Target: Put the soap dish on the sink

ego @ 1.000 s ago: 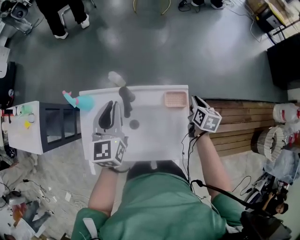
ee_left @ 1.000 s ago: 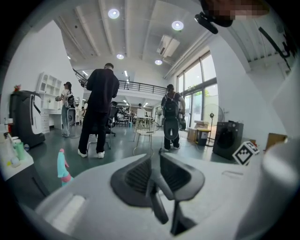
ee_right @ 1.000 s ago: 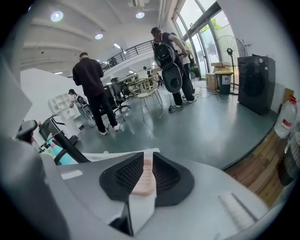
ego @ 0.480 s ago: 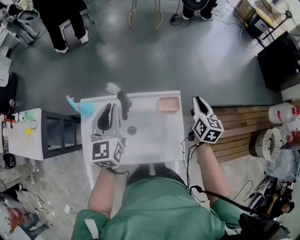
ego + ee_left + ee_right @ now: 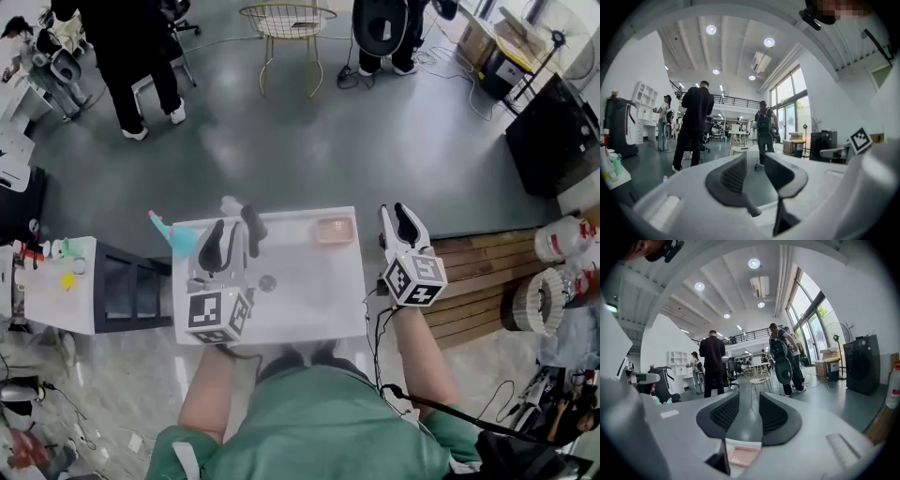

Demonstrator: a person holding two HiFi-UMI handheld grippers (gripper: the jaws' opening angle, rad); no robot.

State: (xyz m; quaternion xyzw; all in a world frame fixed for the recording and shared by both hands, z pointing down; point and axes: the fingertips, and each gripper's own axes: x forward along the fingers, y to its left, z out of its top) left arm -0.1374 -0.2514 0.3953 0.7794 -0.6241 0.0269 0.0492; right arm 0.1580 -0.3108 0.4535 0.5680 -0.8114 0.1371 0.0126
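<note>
My left gripper [image 5: 223, 242] hung over the left side of the white sink [image 5: 309, 319], its fingers [image 5: 733, 176] opening with nothing between them. My right gripper [image 5: 395, 223] was just off the sink's right edge, its fingers [image 5: 724, 413] also opening and released, holding nothing. Seen from the right gripper view, the pink soap dish [image 5: 743, 455] lay below those fingers, apart from them. It sat on the sink's rim at the far right corner [image 5: 334, 230].

In the basin I saw a dark drain [image 5: 268, 281], and at the far edge a black faucet [image 5: 253, 228], close beside my left fingers. A teal object [image 5: 176, 238] stuck out by the sink's far left corner. To the left stood a black shelf unit [image 5: 131, 291], and then a white desk [image 5: 47, 291] carrying a few small items. To the right lay wooden slats [image 5: 478, 267].

Beyond the sink the grey floor [image 5: 309, 141] stretched away, glossy with reflections. Farther off stood a wire chair [image 5: 286, 19] and 2 people in dark clothes [image 5: 141, 66]. The gripper views showed a tall white room with round ceiling lights [image 5: 753, 263] and big windows [image 5: 811, 329] on the right.
</note>
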